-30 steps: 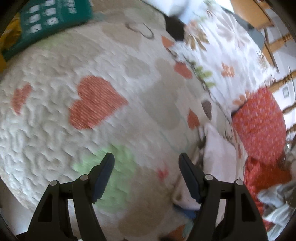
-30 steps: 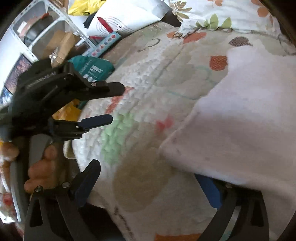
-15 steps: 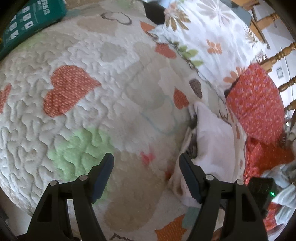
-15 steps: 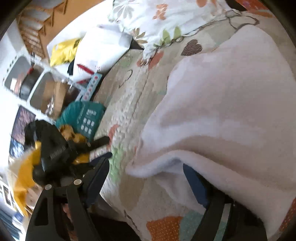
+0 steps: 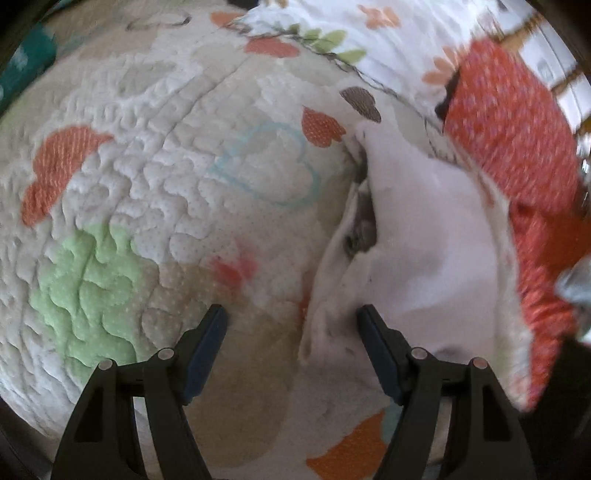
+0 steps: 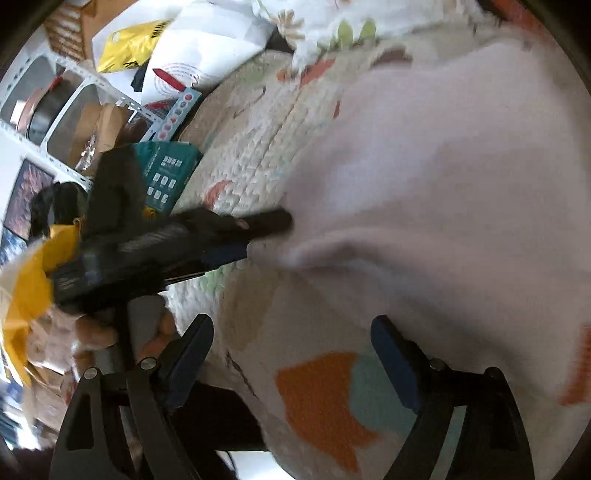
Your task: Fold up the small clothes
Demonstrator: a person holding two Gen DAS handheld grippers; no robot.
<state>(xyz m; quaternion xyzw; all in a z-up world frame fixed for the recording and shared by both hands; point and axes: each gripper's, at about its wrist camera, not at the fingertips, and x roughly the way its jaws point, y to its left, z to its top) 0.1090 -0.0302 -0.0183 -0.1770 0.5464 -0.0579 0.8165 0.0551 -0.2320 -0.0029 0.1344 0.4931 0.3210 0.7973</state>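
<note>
A small white garment (image 5: 424, 236) lies folded over on a quilted bedspread with hearts (image 5: 155, 177). My left gripper (image 5: 291, 332) is open, its fingers straddling the garment's near left corner, just above the quilt. In the right wrist view the garment (image 6: 443, 166) fills the upper right, and the left gripper (image 6: 258, 236) shows at its left edge with its fingertips at the cloth. My right gripper (image 6: 291, 339) is open and empty, over the quilt below the garment's lower edge.
A red dotted cloth (image 5: 517, 122) lies right of the garment. A floral pillow (image 5: 351, 33) sits behind. A teal box (image 6: 166, 177), papers (image 6: 207, 55) and a shelf rack (image 6: 48, 107) stand beyond the bed's left side.
My left gripper moved right to the garment's corner. My right gripper has drawn back from the garment, which no longer lies across its right finger.
</note>
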